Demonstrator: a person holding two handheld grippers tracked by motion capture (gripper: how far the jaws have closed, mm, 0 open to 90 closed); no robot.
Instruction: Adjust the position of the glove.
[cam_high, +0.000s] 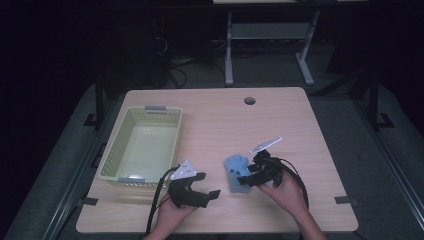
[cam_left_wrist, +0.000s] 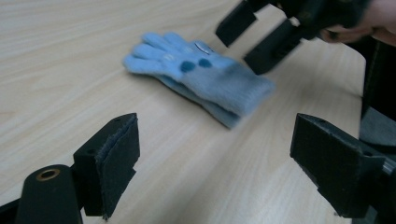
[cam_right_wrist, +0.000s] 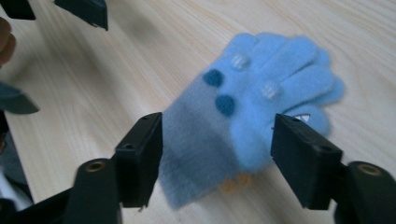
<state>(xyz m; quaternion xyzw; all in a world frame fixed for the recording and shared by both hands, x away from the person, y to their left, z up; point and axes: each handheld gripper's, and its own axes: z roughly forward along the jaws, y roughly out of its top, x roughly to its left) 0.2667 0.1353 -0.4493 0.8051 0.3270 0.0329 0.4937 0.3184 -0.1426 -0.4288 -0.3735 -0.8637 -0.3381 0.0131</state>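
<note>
The high view is taking in a basket (cam_high: 141, 146) far to the left of the left claw (cam_high: 205, 186), and a white tool (cam_high: 265, 145) lying just beyond the right claw (cam_high: 246, 178). The right claw's view is giving the closest look at the glove (cam_right_wrist: 252, 121): light blue, with dark dots and a grey cuff. The left claw's view is showing that glove (cam_left_wrist: 201, 77) from the side, with the right claw (cam_left_wrist: 250, 35) hanging over its cuff.

The glove is lying flat on the counter (cam_high: 215, 120), its cuff sitting between the right claw's wide-apart jaws, which are not gripping it. The left claw is gaping too, holding nothing, with the glove well ahead of it.

The counter is pale wood; the room behind is lying in darkness, with a grey desk frame (cam_high: 270, 42) standing there.
</note>
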